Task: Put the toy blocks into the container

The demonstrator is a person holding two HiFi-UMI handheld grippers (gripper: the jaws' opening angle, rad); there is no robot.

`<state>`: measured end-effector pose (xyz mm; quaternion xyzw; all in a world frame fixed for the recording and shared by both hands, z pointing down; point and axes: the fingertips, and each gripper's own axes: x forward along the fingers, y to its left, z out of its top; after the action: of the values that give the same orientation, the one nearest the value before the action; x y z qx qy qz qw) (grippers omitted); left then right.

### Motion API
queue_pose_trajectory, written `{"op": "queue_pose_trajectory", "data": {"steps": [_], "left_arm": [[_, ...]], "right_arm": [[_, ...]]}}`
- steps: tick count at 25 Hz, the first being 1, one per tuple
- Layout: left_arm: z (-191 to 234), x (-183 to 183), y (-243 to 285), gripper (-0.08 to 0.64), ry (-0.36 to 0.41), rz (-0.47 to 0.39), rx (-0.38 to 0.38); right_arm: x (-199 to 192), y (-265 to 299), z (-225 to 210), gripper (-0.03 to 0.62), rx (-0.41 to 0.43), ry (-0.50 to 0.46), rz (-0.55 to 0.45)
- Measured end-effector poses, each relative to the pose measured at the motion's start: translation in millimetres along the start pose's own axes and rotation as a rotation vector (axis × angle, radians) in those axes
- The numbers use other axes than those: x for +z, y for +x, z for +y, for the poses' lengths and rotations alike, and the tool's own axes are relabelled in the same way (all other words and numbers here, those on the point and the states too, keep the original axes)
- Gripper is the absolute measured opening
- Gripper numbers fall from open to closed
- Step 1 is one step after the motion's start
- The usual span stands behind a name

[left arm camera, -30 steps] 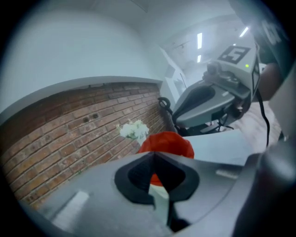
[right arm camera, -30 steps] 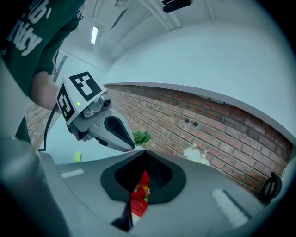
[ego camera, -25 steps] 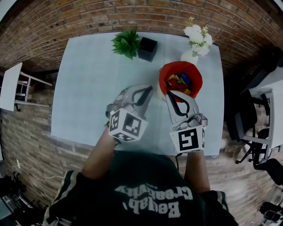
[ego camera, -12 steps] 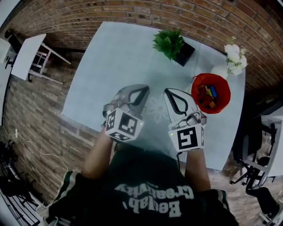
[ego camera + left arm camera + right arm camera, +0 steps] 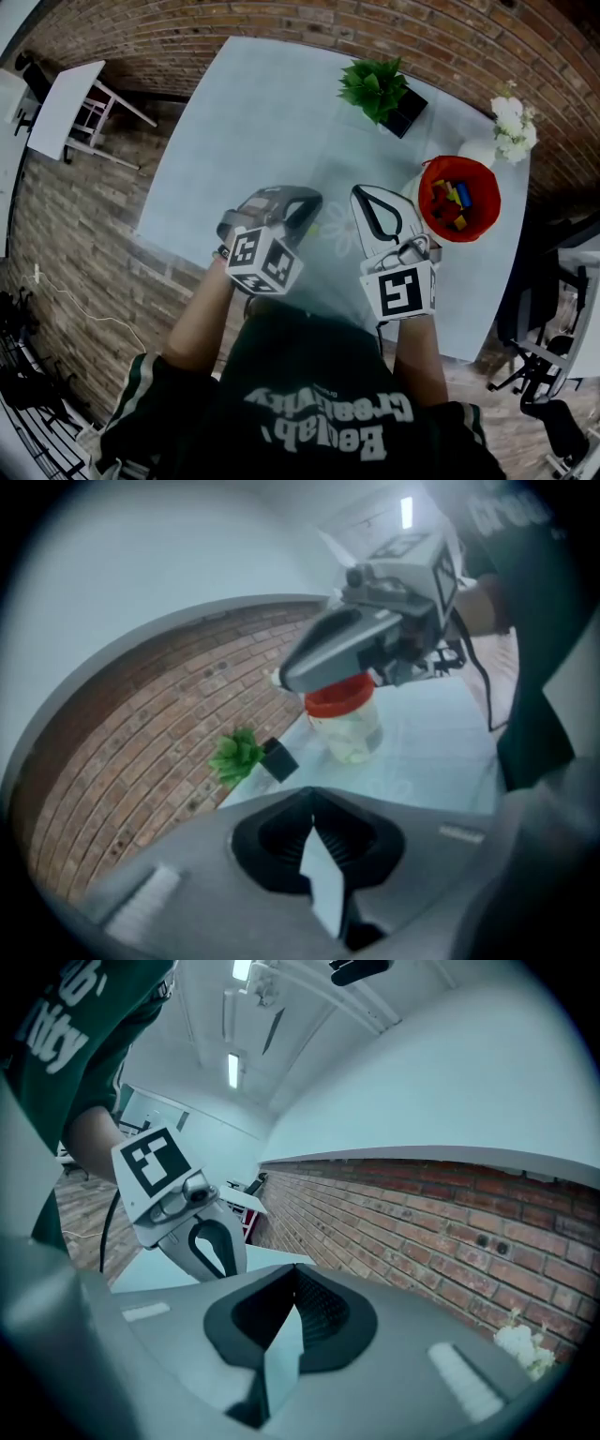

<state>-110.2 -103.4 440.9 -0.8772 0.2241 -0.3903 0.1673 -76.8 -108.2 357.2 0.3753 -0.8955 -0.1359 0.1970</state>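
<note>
I hold my left gripper point(image 5: 312, 200) and my right gripper point(image 5: 362, 193) side by side over the near part of the pale table point(image 5: 244, 141), close to my body. Both pairs of jaws are pressed together with nothing between them, since there is nothing here for me to carry. The toy blocks point(image 5: 452, 200) sit in a heap inside the red container point(image 5: 485, 217), which stands near the table's right edge, just beyond my right gripper. I can pick out yellow, blue and red pieces in it, and I see no loose block on the table. I judge the job to be finished, or nearly so, which is why I keep both tools idle. The potted plant point(image 5: 375, 84) and white flowers point(image 5: 511, 122) stand at the far edge, apart from my grippers.
</note>
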Motion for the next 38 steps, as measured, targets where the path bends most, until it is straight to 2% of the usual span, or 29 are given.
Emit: {"op": "queue_pose_trajectory", "data": {"steps": [1,4,9,12,15,20,23,27,31,35,38], "left_arm": [[-10.9,-8.7,6.4,0.012,0.050,0.029,-0.060],[-45.4,-37.7,25.3,0.098,0.190,0.127,-0.257],[-90.8,-84.0,49.7,0.138,0.403,0.249,-0.507],[-110.3,-104.9,62.0,0.164,0.440,0.285,-0.621],[-120.8,-127.8,74.0,0.173,0.457,0.334,-0.687],[-129.4,-157.8,87.0,0.173,0.484,0.408,-0.733],[-132.4,-167.0,93.5,0.171,0.485,0.426,-0.731],[-135.2,-176.2,96.2,0.133,0.468,0.454,-0.745],[-135.9,-175.3,96.3,0.133,0.455,0.447,-0.741],[-126.8,-157.8,93.4,0.132,0.426,0.404,-0.675],[-110.1,-115.0,91.3,0.132,0.300,0.298,-0.570]], "right_arm": [[-1.2,-0.4,1.3,0.006,0.001,0.003,0.003],[-6.3,-2.3,5.3,0.006,0.005,0.010,0.013],[-13.7,-5.4,10.3,0.006,0.011,0.019,0.032],[-17.1,-7.2,10.2,0.006,0.011,0.025,0.042],[-20.2,-8.7,9.8,0.006,0.009,0.027,0.051],[-24.7,-10.9,8.7,0.006,0.003,0.031,0.062],[-26.8,-11.1,9.5,0.006,0.003,0.033,0.065],[-26.7,-10.1,10.7,0.006,0.005,0.033,0.065],[-25.5,-9.8,11.1,0.006,0.007,0.032,0.064],[-25.0,-12.7,6.1,0.006,-0.008,0.031,0.063],[-29.3,-17.5,-4.4,0.006,-0.039,0.036,0.068]]}}
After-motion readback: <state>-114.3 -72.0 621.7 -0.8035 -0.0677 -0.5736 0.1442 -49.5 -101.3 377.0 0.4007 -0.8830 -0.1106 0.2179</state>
